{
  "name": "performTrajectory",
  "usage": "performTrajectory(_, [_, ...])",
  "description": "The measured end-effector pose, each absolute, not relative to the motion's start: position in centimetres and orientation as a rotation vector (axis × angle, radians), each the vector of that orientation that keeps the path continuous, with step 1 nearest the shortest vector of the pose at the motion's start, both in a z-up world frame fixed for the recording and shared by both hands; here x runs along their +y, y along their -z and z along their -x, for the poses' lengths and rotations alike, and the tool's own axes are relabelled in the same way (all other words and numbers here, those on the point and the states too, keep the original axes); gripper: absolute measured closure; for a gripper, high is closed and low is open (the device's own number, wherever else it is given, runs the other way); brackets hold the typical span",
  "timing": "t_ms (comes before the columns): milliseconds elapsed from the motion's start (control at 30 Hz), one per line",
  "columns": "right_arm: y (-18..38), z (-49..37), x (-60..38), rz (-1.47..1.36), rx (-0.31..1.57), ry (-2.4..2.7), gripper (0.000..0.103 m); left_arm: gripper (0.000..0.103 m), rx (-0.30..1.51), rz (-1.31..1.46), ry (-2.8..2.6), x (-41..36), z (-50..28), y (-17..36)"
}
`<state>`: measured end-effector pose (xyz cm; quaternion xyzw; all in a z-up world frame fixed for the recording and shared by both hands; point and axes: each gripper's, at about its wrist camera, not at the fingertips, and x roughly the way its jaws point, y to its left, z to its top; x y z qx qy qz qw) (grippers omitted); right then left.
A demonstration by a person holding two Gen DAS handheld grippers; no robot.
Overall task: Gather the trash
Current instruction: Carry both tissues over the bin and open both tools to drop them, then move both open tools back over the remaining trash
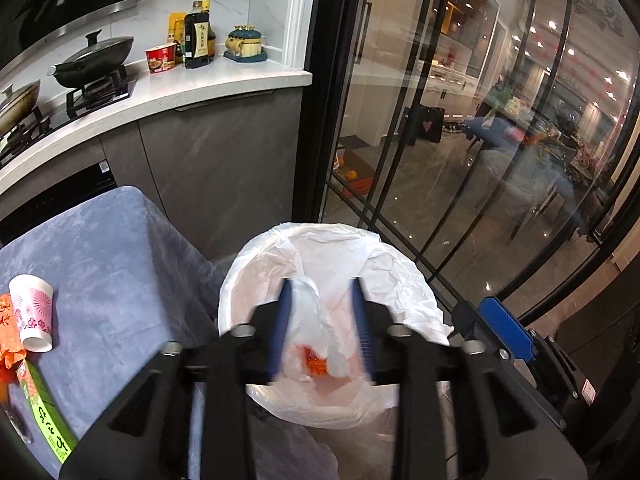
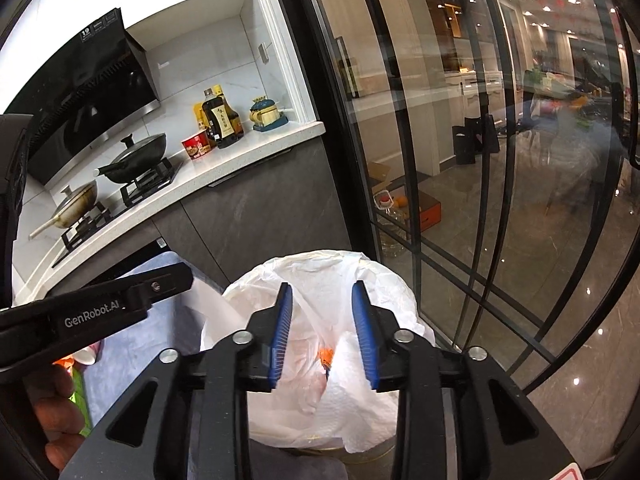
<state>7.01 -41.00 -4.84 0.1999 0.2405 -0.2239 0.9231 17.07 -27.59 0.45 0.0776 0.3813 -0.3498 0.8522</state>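
Left wrist view: left gripper (image 1: 322, 328) over lined trash bin (image 1: 240, 280), fingers parted, white bag of trash (image 1: 310, 336) loose between them, placed for dropping. Right gripper (image 2: 325, 332) likewise parted, gripping nothing. 1 paper cup (image 1: 32, 312) remains on surface (image 1: 120, 248).

Left wrist view: looks forward and steeply down along its own fingers, close above the lined bin (image 1: 304, 248), cloth-covered table (image 1: 120, 248) at left. Right wrist view: shallower tilt, same bin (image 2: 320, 276) close below. Both share the bin, kitchen counter (image 1: 192, 88) (image 2: 248, 152) and glass doors (image 1: 460, 140) (image 2: 460, 160).
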Motion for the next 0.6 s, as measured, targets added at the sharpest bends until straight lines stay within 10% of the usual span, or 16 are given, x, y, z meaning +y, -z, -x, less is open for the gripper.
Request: performTrajectory(600, [2.6, -5.6, -39.2, -0.378, 0.441, 0.449, 0.057, 0.053, 0.767, -0.105, 0.685, -23.7, -17.5, -2.2])
